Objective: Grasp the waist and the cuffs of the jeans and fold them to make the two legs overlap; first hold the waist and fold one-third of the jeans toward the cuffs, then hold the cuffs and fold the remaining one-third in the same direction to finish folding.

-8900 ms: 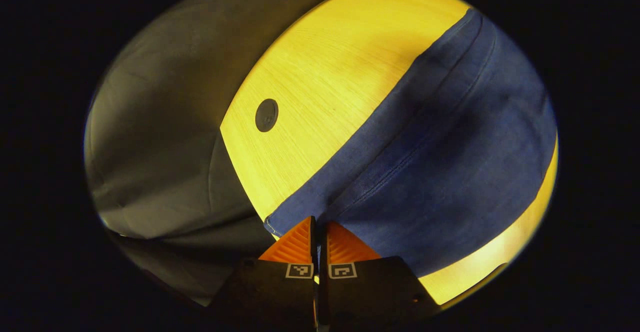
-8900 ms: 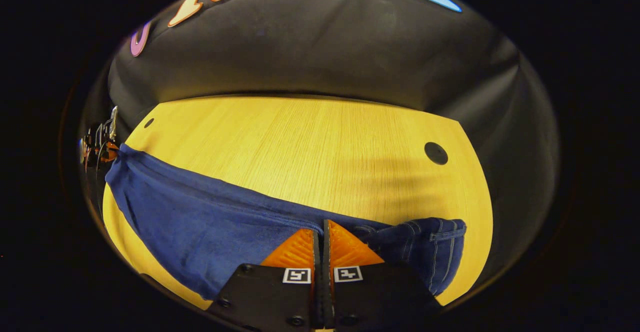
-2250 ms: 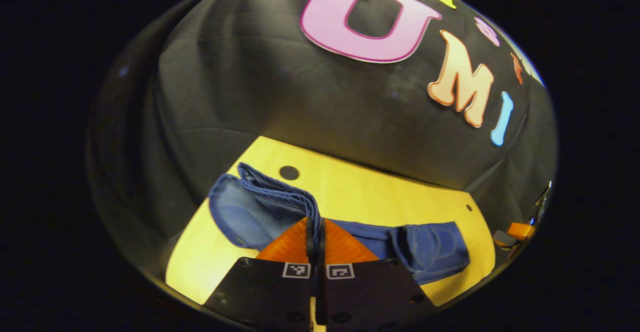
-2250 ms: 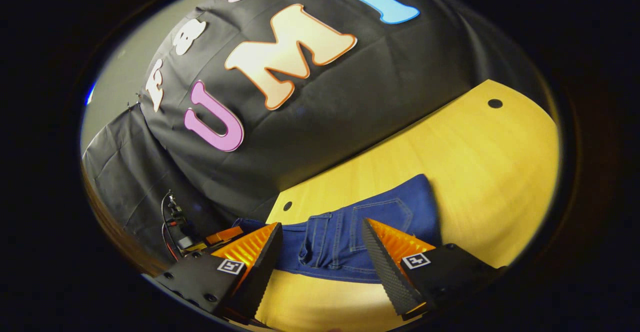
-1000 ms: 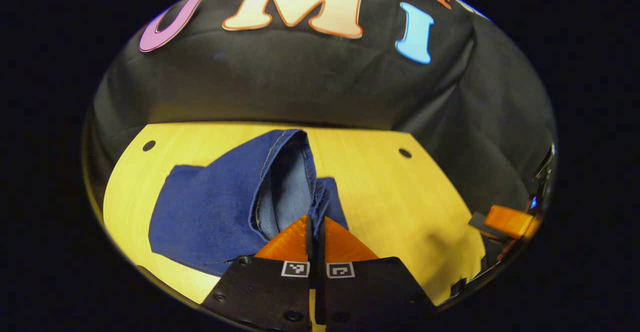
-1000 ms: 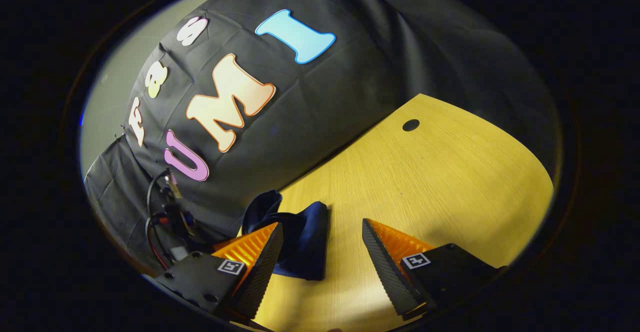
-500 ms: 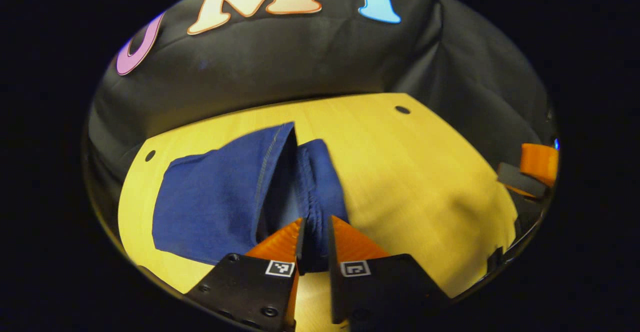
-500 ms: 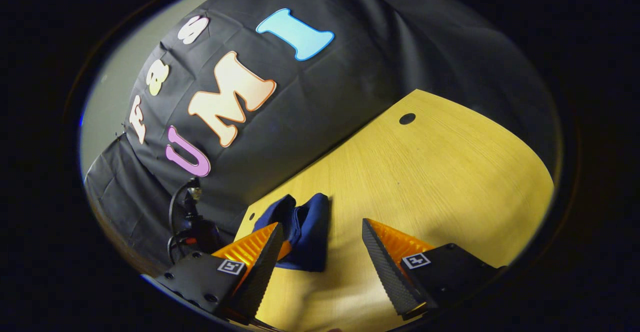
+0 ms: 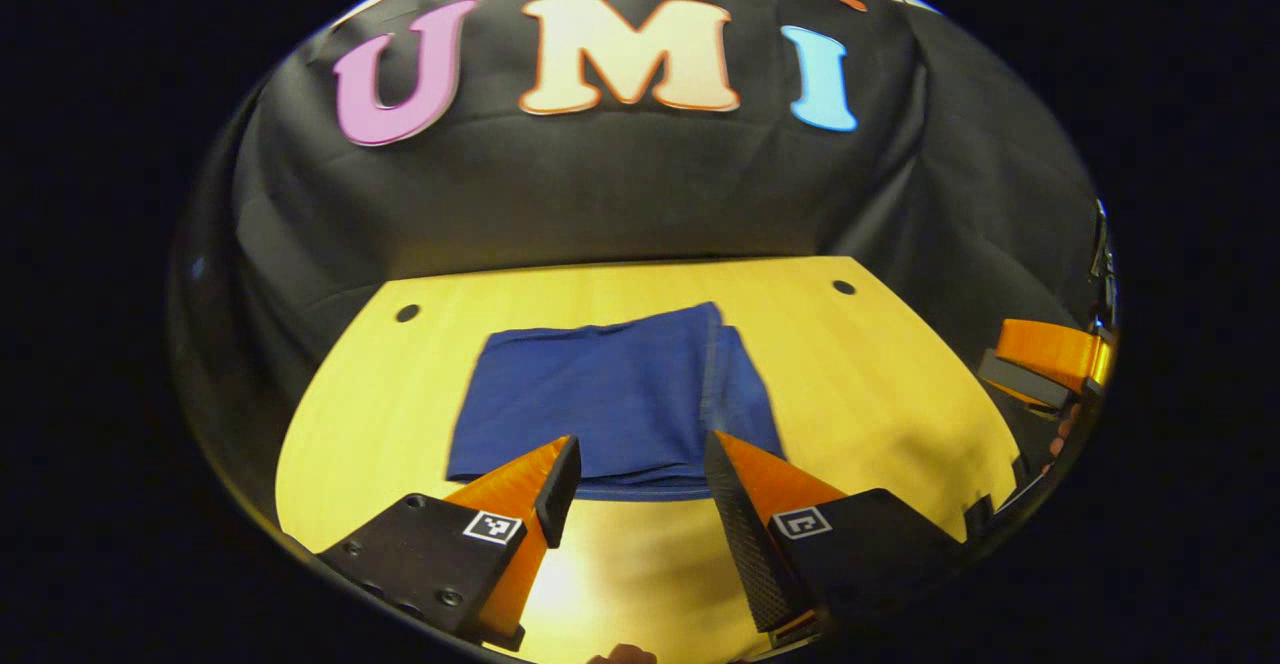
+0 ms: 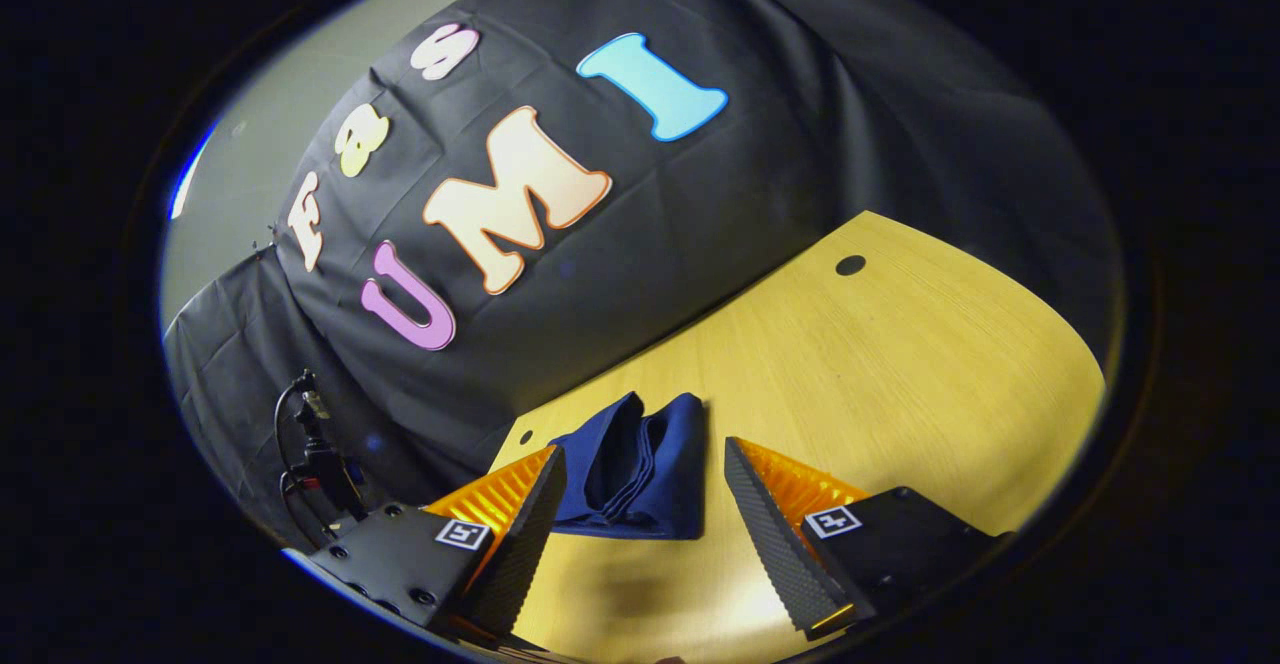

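Observation:
The blue jeans [image 9: 615, 394] lie folded into a flat, compact rectangle in the middle of the wooden table [image 9: 860, 384]. My left gripper [image 9: 632, 456] stands open just in front of the bundle's near edge, with nothing between its fingers. In the right gripper view the same jeans [image 10: 635, 474] show from the side as a stack of layers with the folded edges facing me. My right gripper [image 10: 640, 469] is open, held back from the bundle and above the table. That right gripper [image 9: 1045, 359] also appears at the right edge of the left gripper view.
The table [image 10: 900, 364] has small dark round holes near its corners [image 9: 407, 313] [image 9: 844, 287] [image 10: 850, 265]. The black cloth wall stands right behind it. A cable and small device [image 10: 315, 444] hang at the left in the right gripper view.
My left gripper has let go of the cuff end and opened, then drawn back. The last fold now lies flat on the bundle. My right gripper stayed open and barely shifted.

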The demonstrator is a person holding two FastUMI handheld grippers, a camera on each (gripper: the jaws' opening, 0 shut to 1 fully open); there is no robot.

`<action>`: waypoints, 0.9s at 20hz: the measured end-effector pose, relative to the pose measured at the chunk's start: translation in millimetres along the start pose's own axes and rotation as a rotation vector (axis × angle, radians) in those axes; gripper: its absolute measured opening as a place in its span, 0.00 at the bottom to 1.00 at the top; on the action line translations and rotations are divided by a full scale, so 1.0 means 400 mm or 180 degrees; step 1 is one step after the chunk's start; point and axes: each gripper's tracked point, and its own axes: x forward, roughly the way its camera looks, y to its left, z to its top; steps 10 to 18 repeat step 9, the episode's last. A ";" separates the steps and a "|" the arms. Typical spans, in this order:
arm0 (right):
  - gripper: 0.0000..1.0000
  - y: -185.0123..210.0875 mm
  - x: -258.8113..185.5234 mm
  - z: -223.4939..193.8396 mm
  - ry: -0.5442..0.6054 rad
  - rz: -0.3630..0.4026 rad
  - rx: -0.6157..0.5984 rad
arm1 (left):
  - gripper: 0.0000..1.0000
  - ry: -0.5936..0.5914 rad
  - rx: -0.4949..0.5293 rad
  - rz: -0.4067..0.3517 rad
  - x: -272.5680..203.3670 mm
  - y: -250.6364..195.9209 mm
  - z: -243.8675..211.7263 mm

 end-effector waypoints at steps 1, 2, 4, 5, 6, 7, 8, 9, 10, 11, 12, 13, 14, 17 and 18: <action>0.98 0.022 -0.007 -0.010 -0.0027 -0.0002 -0.0021 | 0.76 -0.0019 -0.0033 0.0068 -0.016 0.049 -0.005; 0.98 0.042 -0.011 -0.019 -0.0042 -0.0005 -0.0037 | 0.71 -0.0032 -0.0064 0.0085 -0.028 0.084 -0.012; 0.98 0.084 -0.019 -0.048 -0.0043 -0.0029 -0.0059 | 0.75 -0.0052 -0.0102 0.0133 -0.062 0.156 -0.031; 0.98 0.101 -0.022 -0.063 -0.0042 -0.0045 -0.0088 | 0.75 -0.0049 -0.0127 0.0160 -0.073 0.191 -0.041; 0.98 0.115 -0.025 -0.073 -0.0049 -0.0068 -0.0121 | 0.75 -0.0031 -0.0155 0.0152 -0.084 0.216 -0.053; 0.98 0.125 -0.033 -0.086 -0.0055 -0.0097 -0.0138 | 0.73 -0.0011 -0.0175 0.0134 -0.095 0.239 -0.068; 0.98 0.139 -0.038 -0.094 -0.0068 -0.0113 -0.0136 | 0.76 0.0003 -0.0183 0.0132 -0.103 0.262 -0.076; 0.98 0.152 -0.046 -0.102 -0.0095 -0.0121 -0.0129 | 0.76 0.0007 -0.0182 0.0137 -0.112 0.288 -0.083; 0.98 0.152 -0.046 -0.102 -0.0095 -0.0121 -0.0129 | 0.76 0.0007 -0.0182 0.0137 -0.112 0.288 -0.083; 0.98 0.152 -0.046 -0.102 -0.0095 -0.0121 -0.0129 | 0.76 0.0007 -0.0182 0.0137 -0.112 0.288 -0.083; 0.98 0.152 -0.046 -0.102 -0.0095 -0.0121 -0.0129 | 0.76 0.0007 -0.0182 0.0137 -0.112 0.288 -0.083; 0.98 0.152 -0.046 -0.102 -0.0095 -0.0121 -0.0129 | 0.76 0.0007 -0.0182 0.0137 -0.112 0.288 -0.083; 0.98 0.152 -0.046 -0.102 -0.0095 -0.0121 -0.0129 | 0.76 0.0007 -0.0182 0.0137 -0.112 0.288 -0.083; 0.98 0.152 -0.046 -0.102 -0.0095 -0.0121 -0.0129 | 0.76 0.0007 -0.0182 0.0137 -0.112 0.288 -0.083; 0.98 0.152 -0.046 -0.102 -0.0095 -0.0121 -0.0129 | 0.76 0.0007 -0.0182 0.0137 -0.112 0.288 -0.083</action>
